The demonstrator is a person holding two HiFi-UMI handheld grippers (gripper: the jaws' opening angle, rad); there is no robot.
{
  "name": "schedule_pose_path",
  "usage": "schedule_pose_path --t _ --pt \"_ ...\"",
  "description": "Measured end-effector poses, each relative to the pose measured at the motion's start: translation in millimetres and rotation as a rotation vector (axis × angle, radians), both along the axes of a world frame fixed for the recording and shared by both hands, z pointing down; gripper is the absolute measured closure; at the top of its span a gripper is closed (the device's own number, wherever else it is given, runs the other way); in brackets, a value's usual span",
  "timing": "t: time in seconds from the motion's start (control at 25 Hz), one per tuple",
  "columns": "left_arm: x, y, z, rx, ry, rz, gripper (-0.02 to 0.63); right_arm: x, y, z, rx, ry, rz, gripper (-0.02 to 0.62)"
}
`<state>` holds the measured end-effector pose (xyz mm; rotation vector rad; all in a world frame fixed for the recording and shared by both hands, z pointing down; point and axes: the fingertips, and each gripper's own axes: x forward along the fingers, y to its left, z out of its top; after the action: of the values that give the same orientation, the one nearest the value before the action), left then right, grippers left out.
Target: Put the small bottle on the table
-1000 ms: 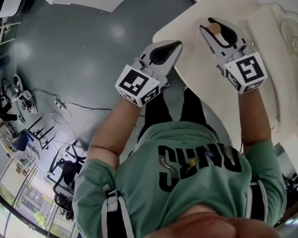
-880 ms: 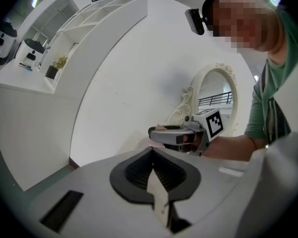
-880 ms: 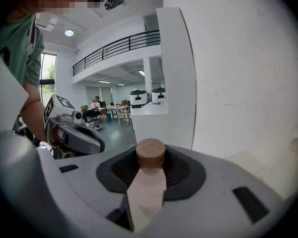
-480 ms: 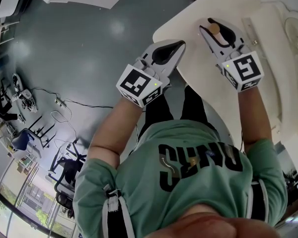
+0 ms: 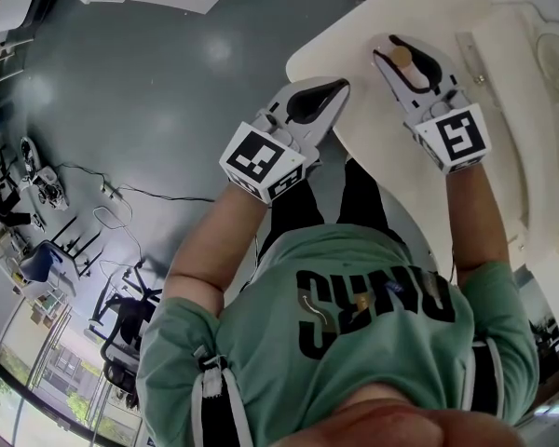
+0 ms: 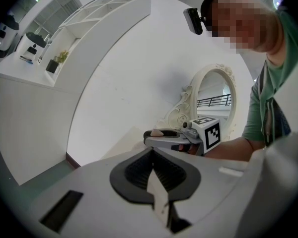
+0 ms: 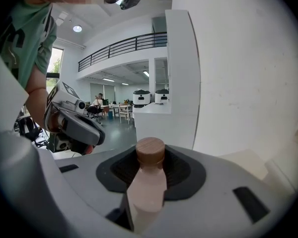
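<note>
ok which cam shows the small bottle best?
Right gripper view: the small bottle fills the centre, wooden cap and pale body clamped between the jaws. Head view shows only its cap as a brown dot in the right gripper. Left gripper view catches just a pinkish sliver at that gripper's tip.

Head view looks steeply down on the table (image 5: pixel 373 26); gripper views face each other.

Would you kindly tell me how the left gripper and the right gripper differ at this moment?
The left gripper has its jaws together with nothing between them; the right gripper is shut on the small bottle, with the wooden cap towards its tips. The left gripper sits at the edge of the table, mostly over the floor; the right gripper is over the tabletop. Both share the same grey-and-black build.
</note>
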<state>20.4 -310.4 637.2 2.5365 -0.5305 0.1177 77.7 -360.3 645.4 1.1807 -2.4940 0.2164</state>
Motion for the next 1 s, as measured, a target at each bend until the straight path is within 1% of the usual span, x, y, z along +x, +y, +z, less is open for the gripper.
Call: schedule_pose_path --t 0.12,0.36,0.6,0.76,0.8,0.92,1.0 --pt "1.0 1.0 -0.9 0.0 0.003 0.004 0.597 0.7 -1.5 -2.3 0.03 -0.032 0.012 0.471" --pt "-2.8 4.2 -2.0 -0.001 -0.002 0.003 0.597 0.1 -3.0 0.3 0.03 -0.027 0.02 0.471" --pt "-7.1 11.6 -10.5 0.004 -0.002 -0.001 0.597 1.0 -1.4 3.5 -0.023 -0.007 0.035 0.468" --pt "-10.9 16.1 -22.2 0.012 -0.001 -0.002 0.597 0.9 -3.1 6.4 -0.07 0.02 0.062 0.465" --pt "-12.5 17.4 -26.1 0.013 -0.002 -0.003 0.597 0.2 -2.6 7.1 -0.083 0.028 0.063 0.457" --pt "-19.4 17.4 -42.7 0.014 -0.008 -0.014 0.597 -3.5 -1.4 0.3 -0.109 0.036 0.058 0.393" --pt "-26.2 16.8 -56.4 0.024 -0.012 -0.019 0.597 -5.0 1.1 -9.6 -0.12 0.036 0.06 0.373"
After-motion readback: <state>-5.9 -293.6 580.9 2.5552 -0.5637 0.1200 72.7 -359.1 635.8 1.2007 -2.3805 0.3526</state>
